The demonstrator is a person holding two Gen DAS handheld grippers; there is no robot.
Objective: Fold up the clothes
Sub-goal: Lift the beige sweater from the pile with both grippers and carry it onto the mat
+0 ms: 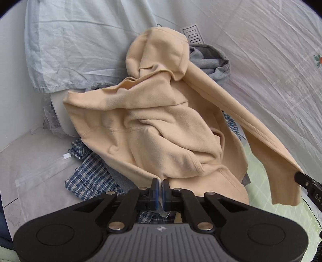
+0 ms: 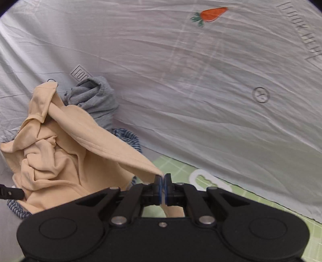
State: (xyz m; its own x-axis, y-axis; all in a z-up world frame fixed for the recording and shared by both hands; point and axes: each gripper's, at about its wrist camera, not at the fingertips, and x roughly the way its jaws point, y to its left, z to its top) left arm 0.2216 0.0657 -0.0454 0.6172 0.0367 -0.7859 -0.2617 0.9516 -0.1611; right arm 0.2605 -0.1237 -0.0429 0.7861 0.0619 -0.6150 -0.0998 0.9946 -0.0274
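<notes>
A crumpled beige hoodie (image 1: 161, 125) lies on top of a pile of clothes on the bed; it also shows in the right wrist view (image 2: 58, 153). My left gripper (image 1: 160, 181) is shut on the hoodie's near hem. My right gripper (image 2: 162, 178) is shut on the end of one sleeve (image 2: 112, 147), which is pulled out taut and lifted. The right gripper's finger (image 1: 308, 181) shows at the sleeve end in the left wrist view. The left gripper's finger (image 2: 12, 193) shows at the left edge of the right wrist view.
Under the hoodie lie a blue plaid shirt (image 1: 92, 175) and a grey garment (image 1: 213, 60). A pale blue pillow (image 1: 76, 44) lies at the back left. A white sheet with a carrot print (image 2: 213, 14) covers the bed; a green checked mat (image 2: 261, 205) lies nearby.
</notes>
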